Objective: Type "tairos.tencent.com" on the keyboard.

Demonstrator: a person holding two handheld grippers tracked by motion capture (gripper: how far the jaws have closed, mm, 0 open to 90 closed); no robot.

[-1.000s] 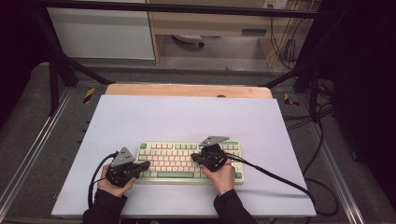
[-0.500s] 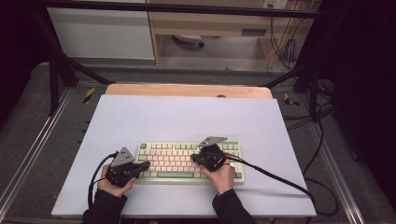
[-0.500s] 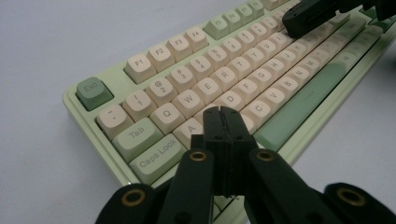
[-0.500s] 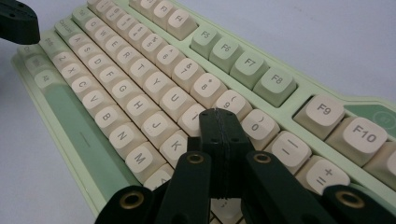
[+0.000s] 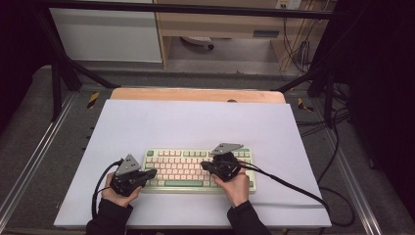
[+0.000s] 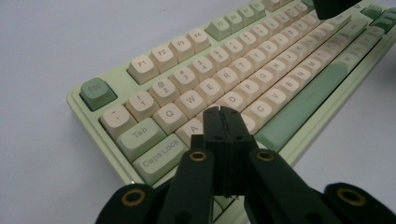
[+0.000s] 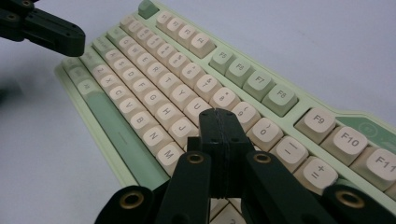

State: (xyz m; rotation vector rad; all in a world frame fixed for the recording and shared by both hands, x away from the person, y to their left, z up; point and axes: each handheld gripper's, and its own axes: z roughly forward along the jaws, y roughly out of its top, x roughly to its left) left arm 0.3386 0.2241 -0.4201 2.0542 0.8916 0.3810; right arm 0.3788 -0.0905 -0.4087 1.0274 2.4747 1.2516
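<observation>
Jaws of my left tool are pressed together with nothing between them, tip poised over the A and S keys at the left end of the keyboard. My right tool, likewise closed and empty, sits over the keyboard's right half, tip near the K key. Compared with 1 second ago, neither tool has shifted noticeably and the keyboard lies in the same spot on the counter, near its front edge. I judge I'm paused between keystrokes, using the 2 closed tips as typing fingers; no key looks pressed yet.
</observation>
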